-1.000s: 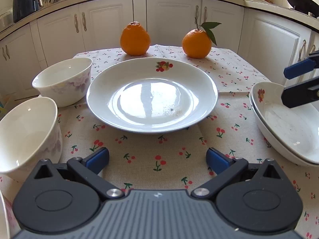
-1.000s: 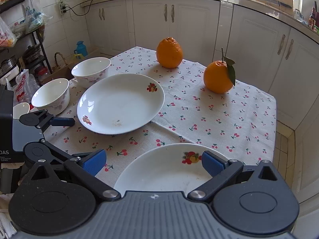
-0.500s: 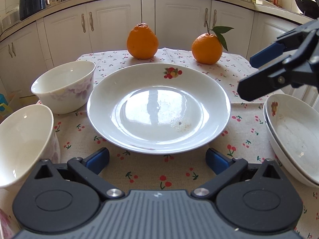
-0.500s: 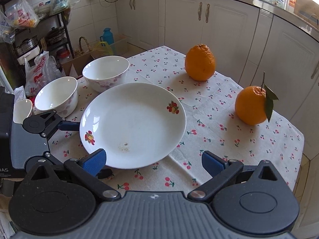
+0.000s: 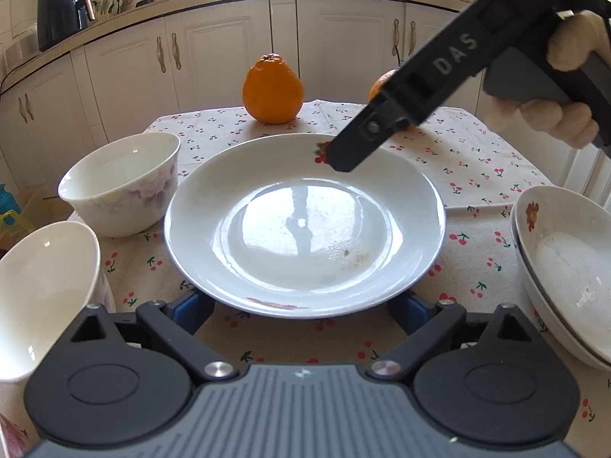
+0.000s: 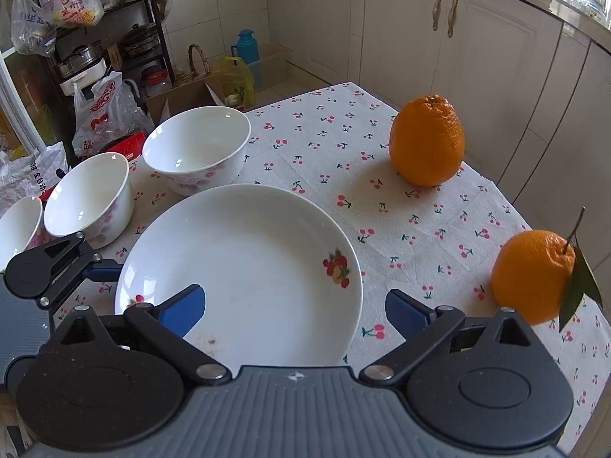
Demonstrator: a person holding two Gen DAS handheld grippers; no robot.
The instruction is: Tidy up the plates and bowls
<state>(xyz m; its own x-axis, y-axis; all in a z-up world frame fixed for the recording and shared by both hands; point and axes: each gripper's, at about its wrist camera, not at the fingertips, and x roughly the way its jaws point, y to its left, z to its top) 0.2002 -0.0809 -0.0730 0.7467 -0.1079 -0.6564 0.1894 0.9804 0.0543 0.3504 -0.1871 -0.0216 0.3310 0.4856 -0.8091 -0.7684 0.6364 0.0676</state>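
A large white plate [image 5: 305, 225] with a fruit print lies mid-table. My left gripper [image 5: 299, 311] sits at its near rim, blue fingertips [image 5: 191, 309] tucked low on either side. The jaws are closing, the rim between them, pads not pressing. My right gripper [image 6: 296, 311] is open and straddles the same plate [image 6: 248, 267] at its far rim, one pad over the plate and one over the cloth. In the left wrist view one of the right gripper's black fingers [image 5: 355, 149] hangs over the far rim. Two stacked plates [image 5: 565, 267] rest on the right.
Two white bowls [image 5: 122, 179] [image 5: 46, 290] stand left of the plate, and the right wrist view shows a third bowl [image 6: 19, 225]. Two oranges [image 6: 427, 141] [image 6: 532, 274] sit at the far side of the cherry-print tablecloth [image 5: 477, 175]. White cabinets [image 5: 343, 45] ring the table.
The right gripper swung from over the stacked plates across to the large plate's far rim. The left gripper edged up to the near rim and its jaws narrowed a little.
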